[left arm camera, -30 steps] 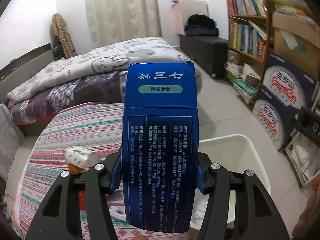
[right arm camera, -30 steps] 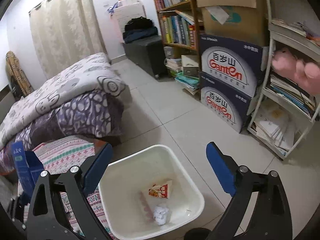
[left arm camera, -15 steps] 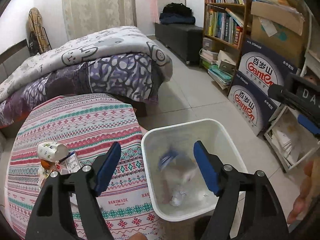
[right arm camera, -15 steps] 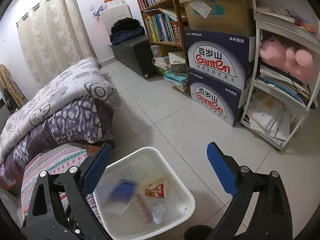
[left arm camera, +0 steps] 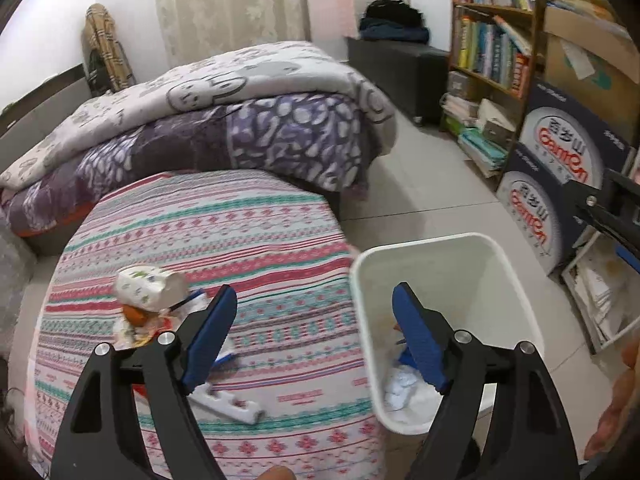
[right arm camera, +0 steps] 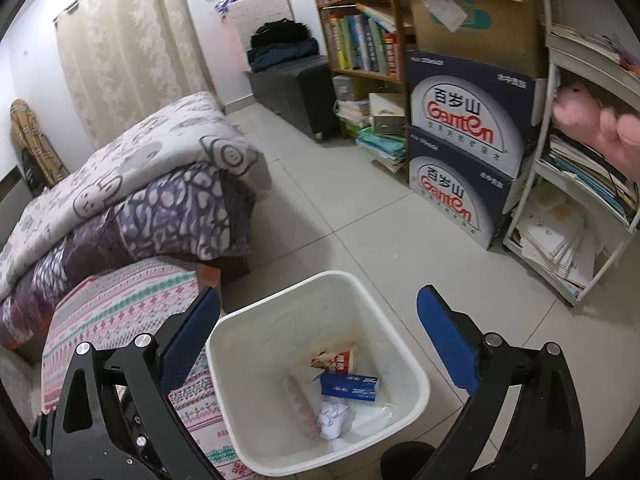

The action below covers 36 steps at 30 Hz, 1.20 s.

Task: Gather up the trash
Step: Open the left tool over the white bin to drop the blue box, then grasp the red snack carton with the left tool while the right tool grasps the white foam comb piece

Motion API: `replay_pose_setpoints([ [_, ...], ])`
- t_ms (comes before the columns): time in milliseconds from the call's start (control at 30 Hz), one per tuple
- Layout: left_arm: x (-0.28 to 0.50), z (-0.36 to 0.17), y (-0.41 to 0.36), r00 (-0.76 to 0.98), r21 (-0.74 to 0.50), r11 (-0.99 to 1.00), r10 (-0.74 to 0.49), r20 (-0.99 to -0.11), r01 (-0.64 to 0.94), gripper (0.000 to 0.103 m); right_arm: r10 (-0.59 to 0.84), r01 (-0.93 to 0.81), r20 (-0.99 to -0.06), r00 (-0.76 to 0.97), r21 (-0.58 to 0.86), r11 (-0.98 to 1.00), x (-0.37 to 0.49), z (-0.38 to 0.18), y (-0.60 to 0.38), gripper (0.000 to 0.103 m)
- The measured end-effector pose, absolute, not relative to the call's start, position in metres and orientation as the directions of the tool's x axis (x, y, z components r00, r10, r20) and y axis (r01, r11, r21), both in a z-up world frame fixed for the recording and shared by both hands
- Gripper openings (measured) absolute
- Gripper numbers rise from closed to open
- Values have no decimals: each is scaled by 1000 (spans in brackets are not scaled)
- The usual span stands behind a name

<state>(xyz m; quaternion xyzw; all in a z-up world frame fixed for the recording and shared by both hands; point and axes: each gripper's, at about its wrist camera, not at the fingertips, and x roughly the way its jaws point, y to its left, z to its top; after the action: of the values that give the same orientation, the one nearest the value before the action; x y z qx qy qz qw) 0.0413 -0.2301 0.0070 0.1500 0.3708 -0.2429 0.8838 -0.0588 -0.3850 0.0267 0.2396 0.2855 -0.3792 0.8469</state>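
A white trash bin (right arm camera: 404, 354) stands on the tiled floor beside the table; it also shows in the left wrist view (left arm camera: 516, 280). Inside lie a blue toothpaste box (right arm camera: 349, 386), a red-and-white wrapper (right arm camera: 334, 360) and crumpled white paper (right arm camera: 332, 420). My left gripper (left arm camera: 314, 336) is open and empty above the table edge, between the bin and a trash pile. The pile holds a crumpled patterned paper cup (left arm camera: 150, 286), an orange scrap (left arm camera: 134, 315) and a white strip-shaped piece (left arm camera: 226, 402). My right gripper (right arm camera: 318, 340) is open and empty above the bin.
The round table has a striped patterned cloth (left arm camera: 224, 232). A bed with folded quilts (left arm camera: 224, 120) lies behind. Blue water cartons (right arm camera: 460, 156), a bookshelf (right arm camera: 360, 40) and a white rack of papers (right arm camera: 576, 208) stand on the right.
My left gripper opened and let the blue toothpaste box fall into the bin, where it now lies. The left gripper has since swung left toward the table. The right gripper stayed open.
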Motion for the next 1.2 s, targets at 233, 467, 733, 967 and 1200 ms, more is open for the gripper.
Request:
replay_pose_setpoints([
  [233,73,-14,-197,599,172,861,-177,-781,479,80,-445,744,-701,557,183,643,-35,17,-365,95],
  [467,114,-50,-156,524,255,855,-23,-852,451,80,-409,714,-722,558,167,679,-16,9,-346,96],
  [733,144,-88,-121,445,278,834,44,-894,476,80,-357,629,-759,544,87,773,13,-4,-316,96],
  [967,154,-87,-97,395,161,855,-55,-917,493,54,-263,410,-797,543,-22,912,44,-23,-264,96],
  [1200,156,-66,-70,407,93,883,-116,-906,460,41,-127,158,-862,491,-55,986,65,-53,-209,96],
])
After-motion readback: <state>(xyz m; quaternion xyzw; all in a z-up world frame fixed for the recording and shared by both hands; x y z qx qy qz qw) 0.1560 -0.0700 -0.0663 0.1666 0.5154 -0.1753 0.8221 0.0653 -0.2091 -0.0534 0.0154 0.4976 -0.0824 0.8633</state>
